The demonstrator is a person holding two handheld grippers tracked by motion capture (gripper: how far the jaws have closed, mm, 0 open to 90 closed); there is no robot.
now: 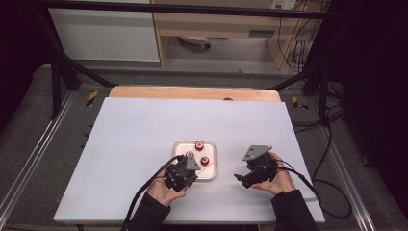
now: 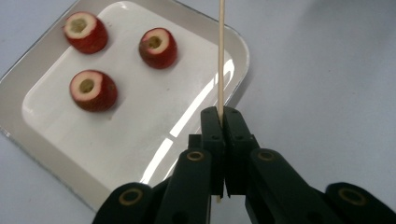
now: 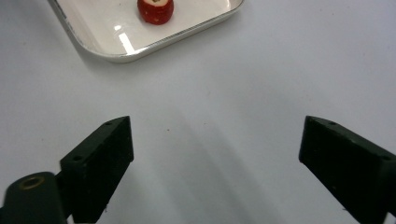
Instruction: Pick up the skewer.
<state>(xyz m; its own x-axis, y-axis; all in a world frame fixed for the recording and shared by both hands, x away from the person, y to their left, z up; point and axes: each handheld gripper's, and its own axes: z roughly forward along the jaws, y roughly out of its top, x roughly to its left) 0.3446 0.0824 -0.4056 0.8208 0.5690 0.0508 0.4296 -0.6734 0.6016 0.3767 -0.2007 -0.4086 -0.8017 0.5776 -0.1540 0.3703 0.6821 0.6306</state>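
White tabletop [image 1: 134,159] is carrying a tray [image 2: 42,116] of cored fruit pieces [image 2: 158,47] at upper left; the left gripper [image 2: 222,112] is clamping a skewer [image 2: 220,56], the right gripper [image 3: 215,154] is gaping empty. Aiming the skewer tip squarely at one piece's core should be helping.

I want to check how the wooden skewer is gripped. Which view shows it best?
The left gripper view: the skewer stands clamped between the left gripper's shut jaws, over the tray. In the high view it is a faint thin line.

White table [image 1: 144,130]; behind it a wooden cabinet [image 1: 216,21], perhaps cables [image 1: 300,48].
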